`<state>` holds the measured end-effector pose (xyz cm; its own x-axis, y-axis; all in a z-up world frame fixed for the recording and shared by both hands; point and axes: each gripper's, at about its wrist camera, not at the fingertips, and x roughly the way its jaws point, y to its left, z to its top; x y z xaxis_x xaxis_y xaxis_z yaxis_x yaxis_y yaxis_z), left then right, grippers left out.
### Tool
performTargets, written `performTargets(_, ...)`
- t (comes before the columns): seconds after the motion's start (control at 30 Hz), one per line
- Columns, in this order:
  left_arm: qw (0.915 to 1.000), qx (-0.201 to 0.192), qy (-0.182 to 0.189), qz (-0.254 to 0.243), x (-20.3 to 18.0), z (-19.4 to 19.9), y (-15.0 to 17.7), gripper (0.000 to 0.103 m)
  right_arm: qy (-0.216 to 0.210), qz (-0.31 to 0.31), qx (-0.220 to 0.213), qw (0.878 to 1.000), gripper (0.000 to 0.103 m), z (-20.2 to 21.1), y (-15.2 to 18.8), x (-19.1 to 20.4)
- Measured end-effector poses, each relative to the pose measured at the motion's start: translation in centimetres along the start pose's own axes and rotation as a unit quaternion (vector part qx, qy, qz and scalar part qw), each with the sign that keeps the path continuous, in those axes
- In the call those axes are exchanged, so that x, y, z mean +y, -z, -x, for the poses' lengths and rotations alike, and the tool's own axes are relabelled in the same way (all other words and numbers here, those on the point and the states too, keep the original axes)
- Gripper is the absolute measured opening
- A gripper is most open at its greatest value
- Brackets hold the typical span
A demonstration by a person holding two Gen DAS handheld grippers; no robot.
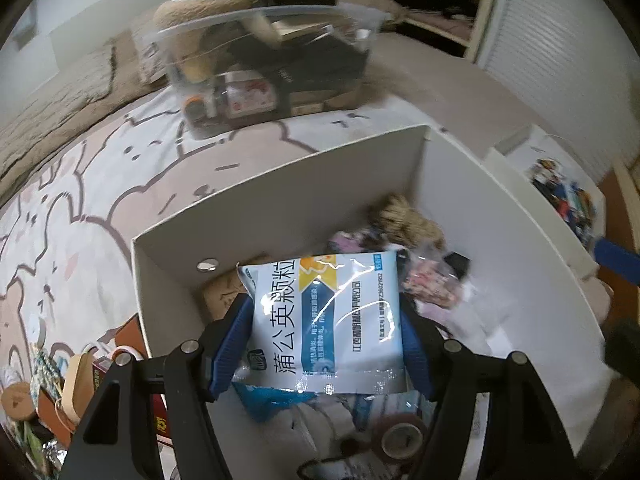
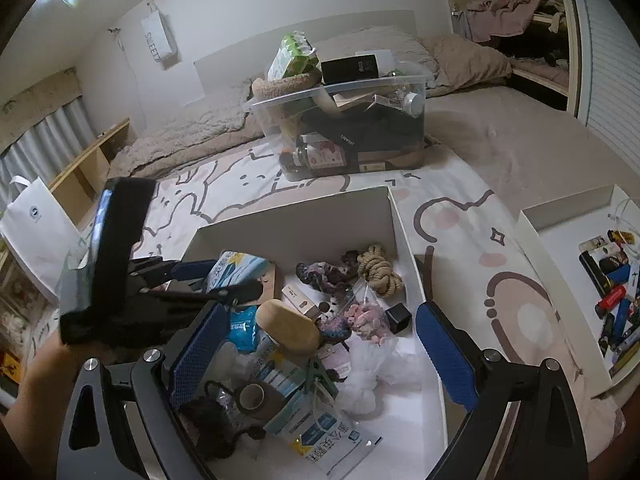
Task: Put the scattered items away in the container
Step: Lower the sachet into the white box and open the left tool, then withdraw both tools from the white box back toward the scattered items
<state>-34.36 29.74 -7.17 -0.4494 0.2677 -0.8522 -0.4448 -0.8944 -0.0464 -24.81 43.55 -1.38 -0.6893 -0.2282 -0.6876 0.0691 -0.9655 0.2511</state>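
The left claw (image 1: 326,344) holds a medicine sachet (image 1: 324,320) above the white box (image 1: 280,184), ready to release; the right claw (image 2: 320,344) gapes empty.

My left gripper (image 1: 326,320) holds a sachet (image 1: 324,320) over the box (image 2: 300,216) on the bed (image 2: 520,148). In the box: rope (image 2: 378,270), tape roll (image 2: 252,398). Behind it stands a bin (image 2: 340,128). Right: tray (image 2: 532,240).
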Motion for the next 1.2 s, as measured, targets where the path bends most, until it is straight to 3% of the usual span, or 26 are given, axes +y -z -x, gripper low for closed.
performTargets(0.07,0.9997,0.009,-0.018,0.015,0.5,-0.5,-0.2,0.073,-0.005,-0.004,0.0,1.0,0.096,0.1,0.1,-0.4)
performTargets(0.17,0.9989,0.007,-0.035,0.031,1.2,-0.4,-0.2,0.097,-0.016,-0.01,-0.001,1.0,0.096,0.1,0.1,-0.8)
performTargets(0.2,0.999,0.002,-0.033,0.031,1.3,-0.2,-0.1,0.1,-0.016,-0.009,-0.001,1.0,0.096,0.1,0.2,-0.9)
performTargets(0.63,0.9996,0.001,-0.008,0.026,0.6,1.6,1.7,0.1,0.001,0.009,0.004,1.0,0.096,0.0,0.7,-0.1)
performTargets(0.77,0.9994,-0.013,0.0,0.032,0.6,2.9,2.2,0.1,0.02,0.026,0.004,0.999,0.096,0.0,0.9,0.6)
performTargets(0.87,0.999,-0.025,0.0,0.037,0.8,3.8,2.6,0.1,0.041,0.033,0.002,0.999,0.103,0.2,1.0,1.1)
performTargets(1.2,0.9976,-0.034,0.013,0.058,2.5,5.7,4.5,0.1,0.075,0.058,-0.004,0.995,0.103,0.6,1.2,2.7)
